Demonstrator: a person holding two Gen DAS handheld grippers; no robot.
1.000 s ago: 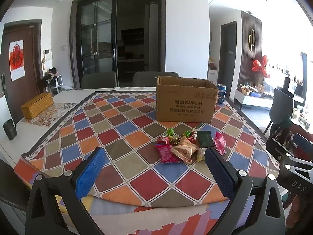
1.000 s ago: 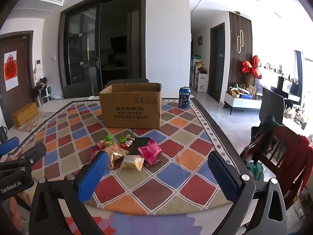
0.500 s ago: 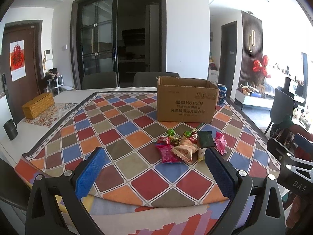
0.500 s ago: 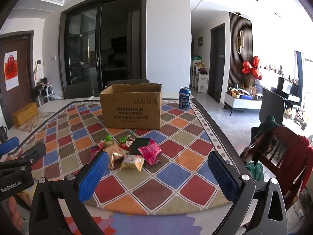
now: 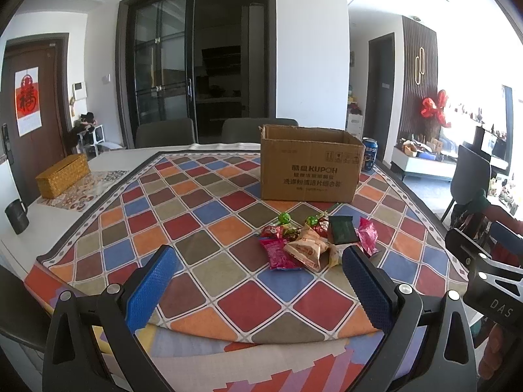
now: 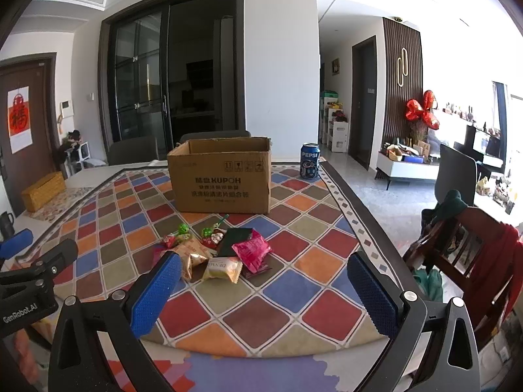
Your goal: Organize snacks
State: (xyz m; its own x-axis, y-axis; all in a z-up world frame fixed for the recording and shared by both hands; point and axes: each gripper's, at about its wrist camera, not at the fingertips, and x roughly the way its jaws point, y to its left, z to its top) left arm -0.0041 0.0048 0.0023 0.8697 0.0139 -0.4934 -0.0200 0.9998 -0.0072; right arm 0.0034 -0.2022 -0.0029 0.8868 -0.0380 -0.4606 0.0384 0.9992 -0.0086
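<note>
A pile of wrapped snacks [image 5: 307, 245] lies on the checkered tablecloth [image 5: 196, 228], in front of an open cardboard box [image 5: 310, 170]. It holds pink packets, a tan packet, a dark green packet and green-wrapped candies. In the right wrist view the pile [image 6: 219, 251] lies ahead of the box [image 6: 222, 179]. My left gripper [image 5: 258, 284] is open and empty, just short of the pile. My right gripper [image 6: 264, 290] is open and empty, near the table's front edge with the pile just beyond its left finger.
A Pepsi can [image 6: 310, 165] stands right of the box. A woven box [image 5: 62, 176] and a dark mug [image 5: 16, 217] sit at the table's left. Chairs stand behind the table, and a red wooden chair [image 6: 474, 261] is at the right.
</note>
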